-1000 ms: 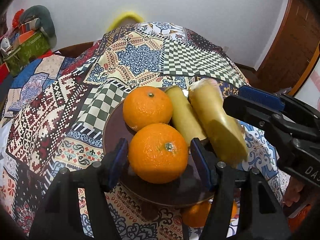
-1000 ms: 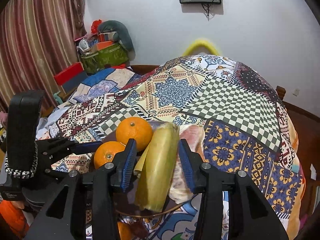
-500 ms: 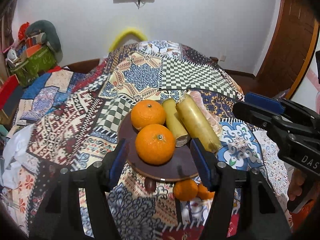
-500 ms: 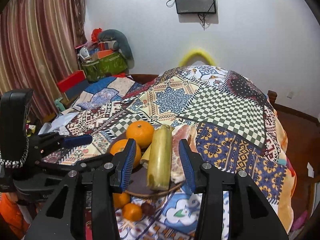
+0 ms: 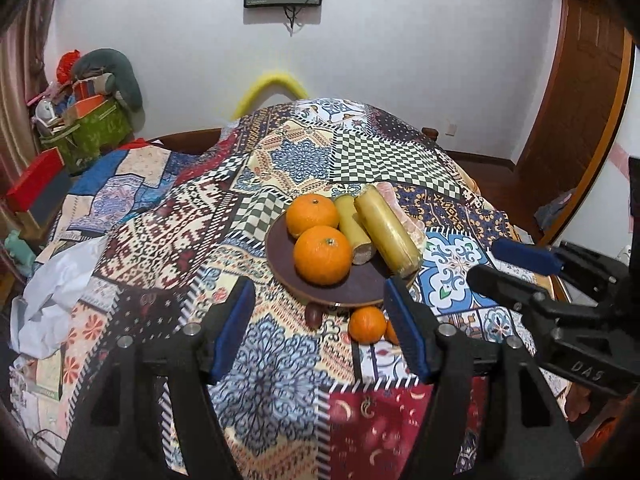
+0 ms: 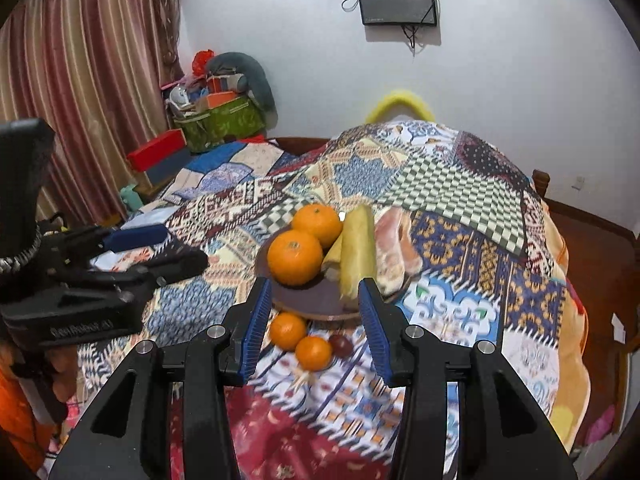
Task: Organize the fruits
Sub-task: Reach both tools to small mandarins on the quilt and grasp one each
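Note:
A dark round plate (image 5: 356, 284) (image 6: 308, 300) on the patchwork cloth holds two big oranges (image 5: 322, 254) (image 6: 295, 256), two yellow banana-like pieces (image 5: 386, 236) (image 6: 357, 248) and a pinkish fruit (image 6: 394, 246). Two small oranges (image 5: 366, 324) (image 6: 288, 330) and a dark red fruit (image 5: 313, 315) (image 6: 341, 344) lie on the cloth in front of the plate. My left gripper (image 5: 320, 330) is open and empty, held back from the plate. My right gripper (image 6: 314, 326) is open and empty, also short of the plate, and it shows at the right of the left wrist view (image 5: 520, 268).
The patchwork cloth (image 5: 168, 220) covers a domed table. A green box of clutter (image 5: 92, 132) and a red box (image 5: 34, 184) stand at the left. White crumpled paper (image 5: 52, 292) lies at the left edge. A wooden door (image 5: 580, 100) is at the right.
Both grippers have pulled back and up from the plate; the left let go of the front orange and the right of the banana piece. The loose small fruits came into view.

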`<state>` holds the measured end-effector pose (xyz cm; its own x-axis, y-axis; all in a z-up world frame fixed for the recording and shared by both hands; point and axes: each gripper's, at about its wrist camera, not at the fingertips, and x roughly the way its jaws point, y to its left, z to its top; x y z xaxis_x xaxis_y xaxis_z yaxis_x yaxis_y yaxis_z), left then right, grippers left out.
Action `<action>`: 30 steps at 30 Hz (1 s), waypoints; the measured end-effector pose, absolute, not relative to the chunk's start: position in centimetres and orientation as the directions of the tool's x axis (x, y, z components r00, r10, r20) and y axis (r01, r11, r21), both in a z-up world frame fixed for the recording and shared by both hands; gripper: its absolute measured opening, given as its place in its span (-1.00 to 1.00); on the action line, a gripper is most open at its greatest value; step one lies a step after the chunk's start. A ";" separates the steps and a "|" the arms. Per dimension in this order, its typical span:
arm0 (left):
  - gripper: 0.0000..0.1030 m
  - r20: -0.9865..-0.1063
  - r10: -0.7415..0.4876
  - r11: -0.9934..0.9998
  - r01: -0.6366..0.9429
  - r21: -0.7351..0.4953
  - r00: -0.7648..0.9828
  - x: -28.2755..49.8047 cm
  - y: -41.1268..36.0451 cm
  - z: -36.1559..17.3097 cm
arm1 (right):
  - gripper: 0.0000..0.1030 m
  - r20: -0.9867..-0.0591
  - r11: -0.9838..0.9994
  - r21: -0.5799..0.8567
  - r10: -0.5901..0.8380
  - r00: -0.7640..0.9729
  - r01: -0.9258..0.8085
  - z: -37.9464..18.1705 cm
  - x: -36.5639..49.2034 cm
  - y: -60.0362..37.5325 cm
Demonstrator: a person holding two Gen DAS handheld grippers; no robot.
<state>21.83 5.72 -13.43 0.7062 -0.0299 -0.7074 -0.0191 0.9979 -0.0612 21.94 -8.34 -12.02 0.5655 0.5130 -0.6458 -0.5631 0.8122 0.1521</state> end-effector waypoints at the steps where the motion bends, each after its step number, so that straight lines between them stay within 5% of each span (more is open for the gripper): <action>1: 0.35 -0.707 -0.027 0.998 -0.023 -0.061 0.707 21.4 5.8 -13.4 | -0.19 -0.654 0.812 0.150 0.509 0.559 -0.564 -12.3 21.7 -8.4; 22: 0.35 -0.807 -0.055 0.994 -0.045 -0.100 0.588 20.4 6.5 -20.6 | -0.20 -0.791 0.808 0.160 0.448 0.417 -0.566 -20.2 22.6 -6.4; 30: 0.28 -0.805 -0.080 0.994 -0.016 -0.111 0.587 21.4 6.0 -21.4 | -0.38 -0.800 0.802 0.185 0.458 0.387 -0.568 -21.2 23.8 -5.8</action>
